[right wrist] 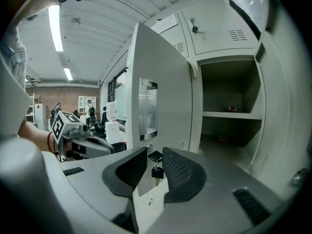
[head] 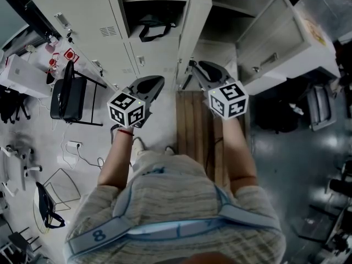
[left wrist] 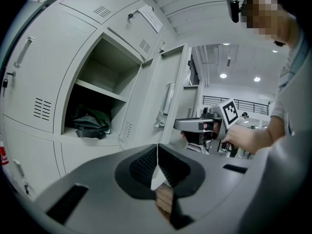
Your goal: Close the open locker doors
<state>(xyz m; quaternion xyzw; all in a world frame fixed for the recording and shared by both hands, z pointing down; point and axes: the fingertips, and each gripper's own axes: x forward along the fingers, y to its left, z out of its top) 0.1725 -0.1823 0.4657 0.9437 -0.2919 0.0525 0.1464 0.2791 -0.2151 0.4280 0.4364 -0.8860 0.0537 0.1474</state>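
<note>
While apart, right jaws astride door (right wrist: 163,72).

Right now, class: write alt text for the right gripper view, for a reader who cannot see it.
The right gripper holds its fingers apart around the edge of an open locker door, keys hanging between them. To the door's right, an open compartment shows one shelf.

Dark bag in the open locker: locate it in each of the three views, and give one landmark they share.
Head view: dark bag at top centre, just left of the open locker door.
Left gripper view: bag at left, under the shelf, left of that door.
Right gripper view: bag not in it.
Shared landmark: the open locker door, which fills the middle of the right gripper view.
</note>
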